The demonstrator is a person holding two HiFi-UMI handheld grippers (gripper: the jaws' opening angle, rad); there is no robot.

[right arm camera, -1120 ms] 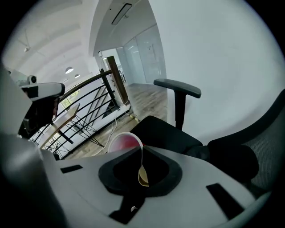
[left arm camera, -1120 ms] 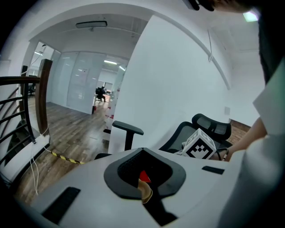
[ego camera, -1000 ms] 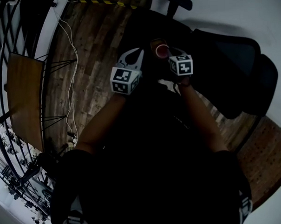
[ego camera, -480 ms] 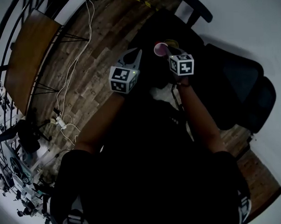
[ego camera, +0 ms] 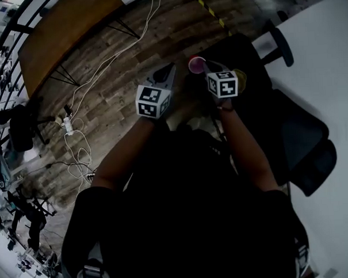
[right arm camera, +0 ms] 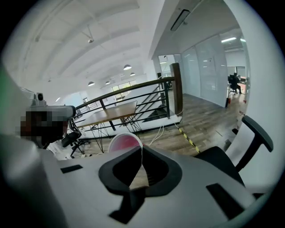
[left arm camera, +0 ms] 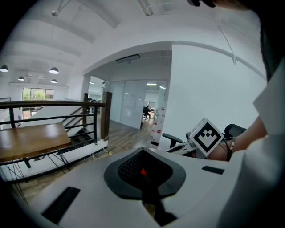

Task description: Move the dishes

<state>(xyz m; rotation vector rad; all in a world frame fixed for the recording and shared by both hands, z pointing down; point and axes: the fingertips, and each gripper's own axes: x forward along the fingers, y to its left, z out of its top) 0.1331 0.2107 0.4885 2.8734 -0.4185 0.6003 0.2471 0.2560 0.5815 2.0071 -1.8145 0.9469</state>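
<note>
A small bowl [ego camera: 196, 63], white outside and pink inside, is held in the air in front of the person. My right gripper [ego camera: 207, 66] is shut on its rim. In the right gripper view the thin white rim [right arm camera: 140, 151] runs down between the two closed jaws, with the bowl [right arm camera: 124, 141] tilted on its left side. My left gripper [ego camera: 167, 71] hangs level with it on the left, jaws together and nothing between them. In the left gripper view, the left gripper [left arm camera: 143, 171] points across a hall, with the right gripper's marker cube [left arm camera: 206, 136] at the right.
Dark wood plank floor lies below. A wooden table [ego camera: 65, 25] stands far left by a black railing [left arm camera: 53, 104]. Cables [ego camera: 76, 134] trail over the floor. A black office chair [ego camera: 295, 142] and a white desk [ego camera: 326, 54] are on the right. Yellow-black tape [ego camera: 211, 10] marks the floor ahead.
The head view has swung: the wooden table and cables slid up and right, the chair and white desk moved right. Both grippers keep their pose, and the bowl stays in the right one.
</note>
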